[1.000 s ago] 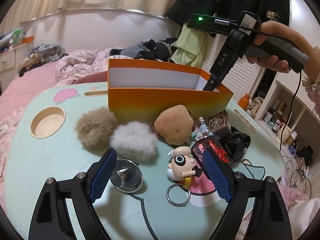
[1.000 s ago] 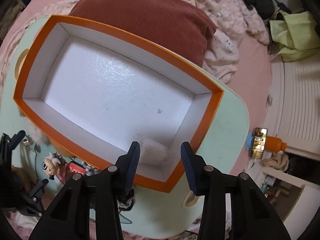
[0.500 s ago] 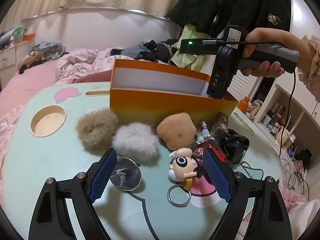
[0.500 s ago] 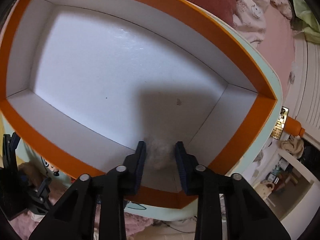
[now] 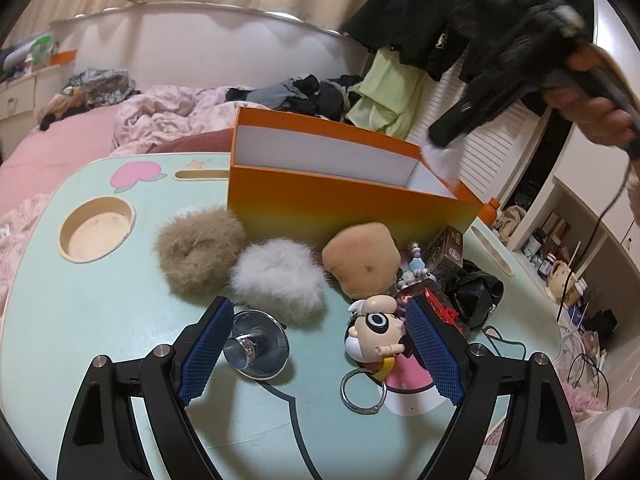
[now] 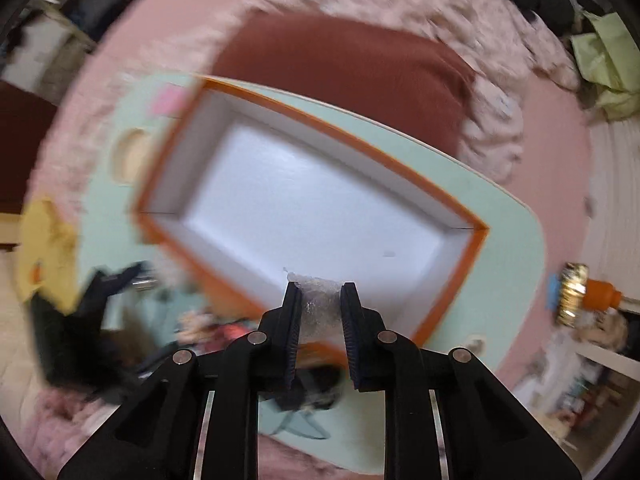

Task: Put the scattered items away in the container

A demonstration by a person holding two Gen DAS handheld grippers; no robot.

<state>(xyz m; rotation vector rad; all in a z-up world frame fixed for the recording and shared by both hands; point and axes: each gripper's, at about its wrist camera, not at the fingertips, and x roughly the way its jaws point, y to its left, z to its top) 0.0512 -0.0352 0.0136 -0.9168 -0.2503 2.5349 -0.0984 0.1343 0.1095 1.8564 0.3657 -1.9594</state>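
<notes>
An orange box (image 5: 348,204) with a white inside stands at the back of the mint tray table (image 5: 80,320); it also shows from above in the right wrist view (image 6: 476,236). My right gripper (image 6: 320,300) is shut on a crumpled clear-white wad (image 6: 320,308), held above the box's near corner; in the left wrist view the wad (image 5: 440,160) hangs over the box's right end. My left gripper (image 5: 316,344) is open low over the table, with a metal cup (image 5: 256,346) and a cartoon keychain figure (image 5: 376,332) between its fingers.
A brown fluffy scrunchie (image 5: 196,248), a white fluffy scrunchie (image 5: 276,276), a tan plush (image 5: 362,256), a dark small box (image 5: 446,248) and a black bundle (image 5: 476,292) lie before the orange box. A round cup recess (image 5: 96,232) is at left. Bedding lies behind.
My right gripper closed on the wad inside the box's corner and lifted it up out of the box. My left gripper stayed open in place.
</notes>
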